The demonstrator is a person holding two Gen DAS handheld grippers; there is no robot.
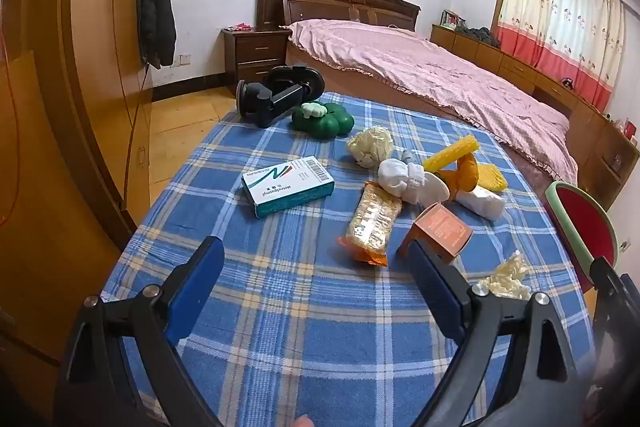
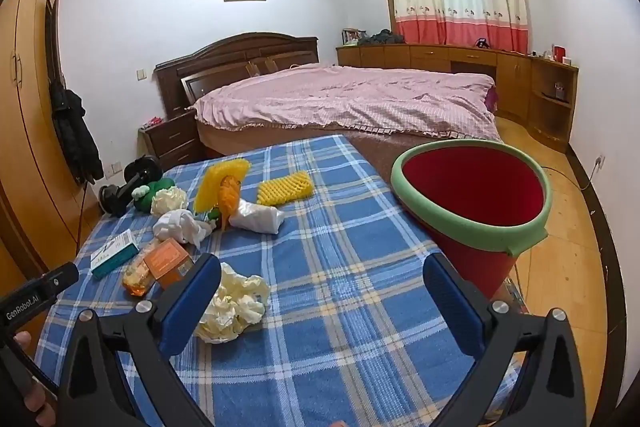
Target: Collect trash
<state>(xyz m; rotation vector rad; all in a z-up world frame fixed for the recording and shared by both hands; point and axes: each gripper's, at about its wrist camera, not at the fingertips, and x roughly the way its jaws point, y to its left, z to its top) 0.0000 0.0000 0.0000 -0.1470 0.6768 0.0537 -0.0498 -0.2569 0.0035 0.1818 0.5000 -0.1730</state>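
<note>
Trash lies scattered over a desk covered with a blue plaid cloth [image 1: 304, 307], and the red bucket [image 2: 476, 187] with its green rim serves as the landmark: it stands at the desk's right edge, upright and open at the top.

Nearest the bucket, on the cloth to its left, sits a crumpled cream paper wad [image 2: 236, 303], just beside the left finger of the right hand-held gripper [image 2: 320, 299]. That gripper hovers over the cloth with its jaws spread wide and nothing between them.

Farther left of the bucket lie an orange box [image 1: 440, 231] and a snack wrapper [image 1: 372, 223], touching or nearly so, with a white-and-teal medicine box [image 1: 288, 185] beyond them, apart on the cloth. The left hand-held gripper [image 1: 316, 267] hangs above this part of the desk, jaws likewise wide and empty; its right finger overlaps the orange box in the left wrist view, though contact cannot be told.

Behind these, farther from the bucket toward the bed [image 2: 344, 95], is a cluster: white crumpled tissue [image 1: 404, 179], a white plastic bag [image 2: 256, 217], an orange toy [image 2: 229, 199], two yellow foam nets [image 2: 285, 187] and a second cream wad [image 1: 370, 143]. At the desk's far left corner rest a green toy pepper [image 1: 324, 121] and a black clamp mount [image 1: 276, 95].
</note>
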